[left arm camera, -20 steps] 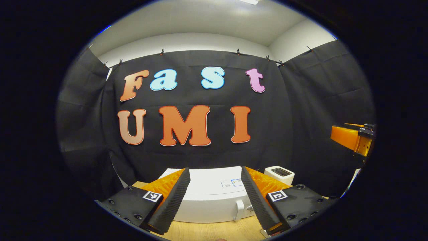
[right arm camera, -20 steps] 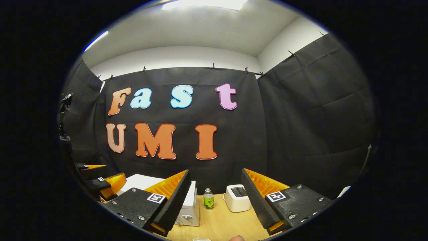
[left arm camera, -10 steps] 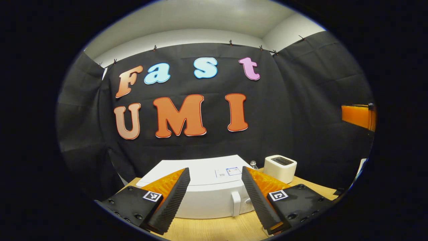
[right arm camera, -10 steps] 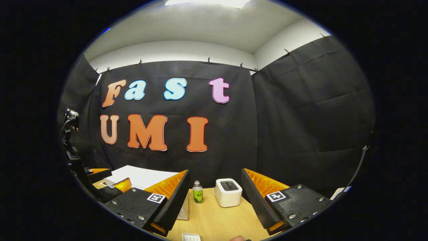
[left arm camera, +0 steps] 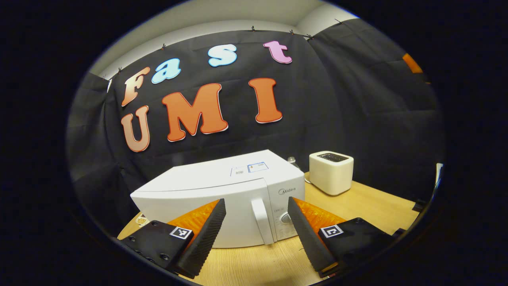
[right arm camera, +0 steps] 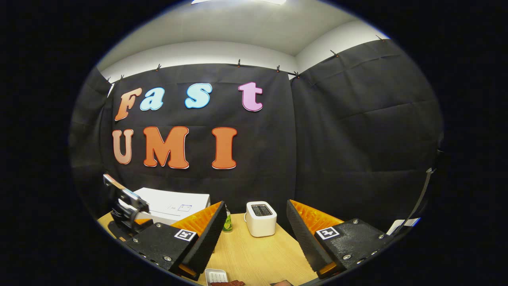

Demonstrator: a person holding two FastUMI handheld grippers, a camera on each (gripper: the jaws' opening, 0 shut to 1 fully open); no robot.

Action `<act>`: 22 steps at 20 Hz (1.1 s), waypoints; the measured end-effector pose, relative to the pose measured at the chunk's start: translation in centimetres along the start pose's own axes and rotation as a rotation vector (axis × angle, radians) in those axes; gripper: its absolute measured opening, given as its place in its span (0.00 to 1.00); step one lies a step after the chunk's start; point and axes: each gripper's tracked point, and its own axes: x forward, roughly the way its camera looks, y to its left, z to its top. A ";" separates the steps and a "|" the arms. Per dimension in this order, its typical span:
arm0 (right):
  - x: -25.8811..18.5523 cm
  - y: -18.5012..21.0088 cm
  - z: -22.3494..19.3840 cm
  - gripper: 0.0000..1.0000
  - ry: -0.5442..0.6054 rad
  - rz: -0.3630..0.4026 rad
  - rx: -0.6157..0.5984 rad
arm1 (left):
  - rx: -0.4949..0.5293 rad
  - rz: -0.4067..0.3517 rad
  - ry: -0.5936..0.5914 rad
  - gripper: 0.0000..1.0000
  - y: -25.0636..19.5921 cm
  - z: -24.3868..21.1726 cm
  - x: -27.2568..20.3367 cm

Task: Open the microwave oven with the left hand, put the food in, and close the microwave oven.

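Both grippers have dipped since a second ago: more of the table shows in each view, and the left gripper view has rolled so the back wall tilts.

Left gripper: fingers spread wide, nothing between them, held off the table in front of the white boxy microwave oven. Door is shut. Its upright white door handle sits in the gap between the fingers, nearer the right-hand one, not touched. Round control knob just right of the handle, partly hidden by that finger.

Microwave stands on the light wooden table, back near the black cloth wall. Small cream-white toaster to its right, apart from it; a clear bottle's cap pokes up behind the microwave's far corner.

Right gripper: fingers also wide apart, empty, over the table facing the toaster. Green-labelled bottle is just left of the toaster, half hidden by a finger.

Food: a small white ridged tray with dark reddish-brown food just beside it, at the table's near edge, cut off at the bottom of the right gripper view. Can't tell whether the food lies in the tray. Well apart from the microwave.
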 end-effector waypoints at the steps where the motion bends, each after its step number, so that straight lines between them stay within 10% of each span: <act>1: -0.2 -0.7 0.0 0.94 -0.001 -0.006 -0.002 | 0.022 0.020 0.029 0.95 0.0 -1.3 1.0; 5: -0.9 -2.6 -0.2 0.94 0.009 -0.040 -0.024 | 0.033 0.034 0.120 0.65 -1.0 -4.8 4.2; 12: -1.6 -4.0 -1.3 0.94 0.046 -0.049 -0.081 | -0.030 0.100 0.114 0.67 0.0 -5.8 6.5; 19: -1.1 -2.7 -2.9 0.94 0.083 0.047 -0.109 | -0.084 0.077 0.119 0.22 -0.9 -6.2 7.0; 22: -1.1 -2.4 -3.9 0.94 0.103 0.086 -0.107 | -0.091 0.084 0.135 0.17 -0.8 -6.0 6.5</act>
